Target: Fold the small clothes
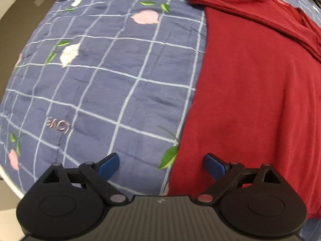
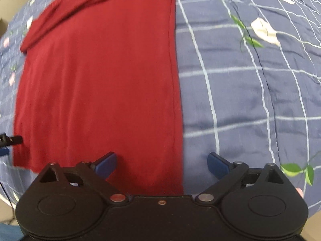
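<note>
A dark red garment (image 1: 256, 92) lies flat on a blue checked bedsheet (image 1: 104, 92), its sleeves folded in across the top. My left gripper (image 1: 161, 165) is open and empty, hovering over the garment's lower left edge, one finger over the sheet and one over the cloth. In the right wrist view the garment (image 2: 100, 84) fills the left half. My right gripper (image 2: 162, 164) is open and empty over its lower right edge. The left gripper's tip (image 2: 12, 139) shows at the garment's far left corner.
The bedsheet (image 2: 250, 100) has white grid lines and a pink flower and green leaf print. The bed's left edge and floor (image 1: 18, 20) show at the upper left of the left wrist view.
</note>
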### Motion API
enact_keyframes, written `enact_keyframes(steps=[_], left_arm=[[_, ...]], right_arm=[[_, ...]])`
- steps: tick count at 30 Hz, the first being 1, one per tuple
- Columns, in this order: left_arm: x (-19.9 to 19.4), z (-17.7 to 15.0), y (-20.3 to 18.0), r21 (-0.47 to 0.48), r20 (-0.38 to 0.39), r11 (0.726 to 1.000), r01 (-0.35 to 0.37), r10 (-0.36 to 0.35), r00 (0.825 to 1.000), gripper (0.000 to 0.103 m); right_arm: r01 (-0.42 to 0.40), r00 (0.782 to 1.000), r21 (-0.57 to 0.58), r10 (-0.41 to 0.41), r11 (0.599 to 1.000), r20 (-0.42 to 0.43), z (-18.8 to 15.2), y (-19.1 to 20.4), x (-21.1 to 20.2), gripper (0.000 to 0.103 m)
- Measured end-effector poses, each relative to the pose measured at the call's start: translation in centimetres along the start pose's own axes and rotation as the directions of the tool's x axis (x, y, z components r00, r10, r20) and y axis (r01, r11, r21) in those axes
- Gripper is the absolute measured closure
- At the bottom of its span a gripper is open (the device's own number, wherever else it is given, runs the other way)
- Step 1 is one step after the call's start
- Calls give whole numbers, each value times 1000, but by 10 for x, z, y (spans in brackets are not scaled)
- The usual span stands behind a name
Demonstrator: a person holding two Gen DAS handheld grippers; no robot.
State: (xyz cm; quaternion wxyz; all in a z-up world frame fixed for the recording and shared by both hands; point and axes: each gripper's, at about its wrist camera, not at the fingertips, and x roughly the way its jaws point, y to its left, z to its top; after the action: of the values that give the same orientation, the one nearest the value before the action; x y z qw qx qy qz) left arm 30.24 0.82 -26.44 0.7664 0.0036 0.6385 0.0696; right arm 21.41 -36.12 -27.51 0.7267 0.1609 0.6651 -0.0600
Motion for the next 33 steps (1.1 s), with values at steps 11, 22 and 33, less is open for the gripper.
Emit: enact_keyframes(steps=[11, 22, 33], left_arm=[[-32, -22, -10, 142, 46, 988, -56, 50, 998, 1], [-37, -48, -20, 372, 156, 928, -17, -44, 987, 1], [-45, -87, -36, 607, 216, 794, -40, -116, 970, 1]], right_arm=[[4, 995, -295, 26, 955, 95, -30, 44, -22, 1], [241, 955, -629, -66, 739, 289, -85, 108, -27, 6], [433, 894, -728, -152, 531, 421, -116, 123, 8, 21]])
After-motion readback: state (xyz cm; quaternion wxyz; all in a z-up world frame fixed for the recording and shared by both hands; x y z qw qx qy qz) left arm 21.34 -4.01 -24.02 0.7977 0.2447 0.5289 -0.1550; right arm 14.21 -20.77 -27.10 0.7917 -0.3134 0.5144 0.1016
